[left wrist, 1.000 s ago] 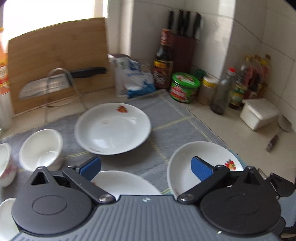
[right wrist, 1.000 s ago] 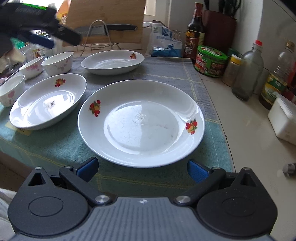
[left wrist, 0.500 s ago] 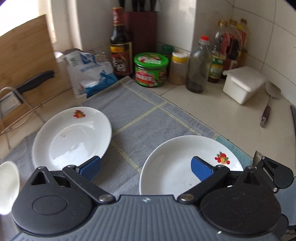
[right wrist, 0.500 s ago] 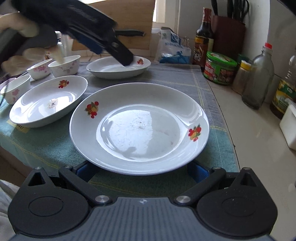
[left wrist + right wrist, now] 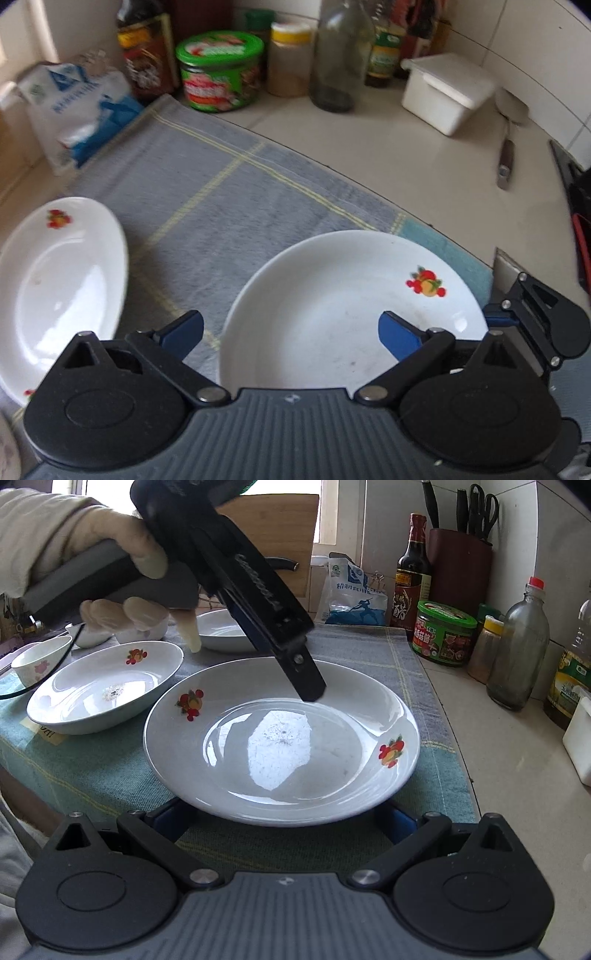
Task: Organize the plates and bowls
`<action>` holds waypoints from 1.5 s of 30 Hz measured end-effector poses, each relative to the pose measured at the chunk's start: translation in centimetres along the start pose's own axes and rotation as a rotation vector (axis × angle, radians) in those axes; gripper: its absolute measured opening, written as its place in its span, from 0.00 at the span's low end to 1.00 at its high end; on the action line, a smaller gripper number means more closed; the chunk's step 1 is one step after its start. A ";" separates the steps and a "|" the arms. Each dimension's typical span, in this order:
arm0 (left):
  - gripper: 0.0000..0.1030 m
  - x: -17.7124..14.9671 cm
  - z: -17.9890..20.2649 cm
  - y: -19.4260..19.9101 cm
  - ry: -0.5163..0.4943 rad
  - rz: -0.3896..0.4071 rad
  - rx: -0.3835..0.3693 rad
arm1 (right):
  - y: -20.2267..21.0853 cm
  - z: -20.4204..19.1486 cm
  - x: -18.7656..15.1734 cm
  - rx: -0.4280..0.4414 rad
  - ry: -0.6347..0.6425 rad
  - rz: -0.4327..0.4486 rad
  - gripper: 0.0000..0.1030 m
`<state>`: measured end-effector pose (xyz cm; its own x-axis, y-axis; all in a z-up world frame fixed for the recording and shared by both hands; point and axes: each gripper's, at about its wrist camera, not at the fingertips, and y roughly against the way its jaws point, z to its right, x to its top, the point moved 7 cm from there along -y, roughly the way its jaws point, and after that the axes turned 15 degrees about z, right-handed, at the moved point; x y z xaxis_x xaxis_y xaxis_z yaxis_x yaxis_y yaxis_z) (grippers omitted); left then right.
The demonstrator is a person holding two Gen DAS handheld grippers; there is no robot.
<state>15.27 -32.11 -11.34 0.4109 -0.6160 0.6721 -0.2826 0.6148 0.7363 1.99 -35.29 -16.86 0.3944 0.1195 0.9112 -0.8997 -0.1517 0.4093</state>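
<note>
The large white plate (image 5: 280,738) with fruit decals lies flat on the cloth (image 5: 229,192) at the counter's near edge — it looks like glazed ceramic, so rigid, slick, fairly heavy and breakable, and I judge its thin raised rim the only place to take hold. The left gripper (image 5: 291,332) straddles the far rim, one finger over the well and one outside, its jaws just closing but not yet pressing. The right gripper (image 5: 284,821) sits parted — its fingers tucked under the near rim.
</note>
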 end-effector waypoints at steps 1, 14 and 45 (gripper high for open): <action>0.96 0.0 0.0 -0.3 0.004 -0.014 -0.024 | 0.0 0.0 0.0 -0.002 -0.001 0.003 1.00; 0.80 0.4 -0.3 -1.7 -0.047 -0.160 -0.180 | 0.2 0.0 -0.1 -0.013 -0.004 0.034 1.00; 0.79 2.1 -1.1 -3.0 -0.036 -0.173 -0.241 | -0.9 1.3 2.1 -0.017 0.017 -0.044 1.00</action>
<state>17.98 -34.72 -12.24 0.4024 -0.7366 0.5437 0.0049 0.5956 0.8033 3.91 -36.19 -15.23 0.4303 0.1419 0.8914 -0.8848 -0.1292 0.4477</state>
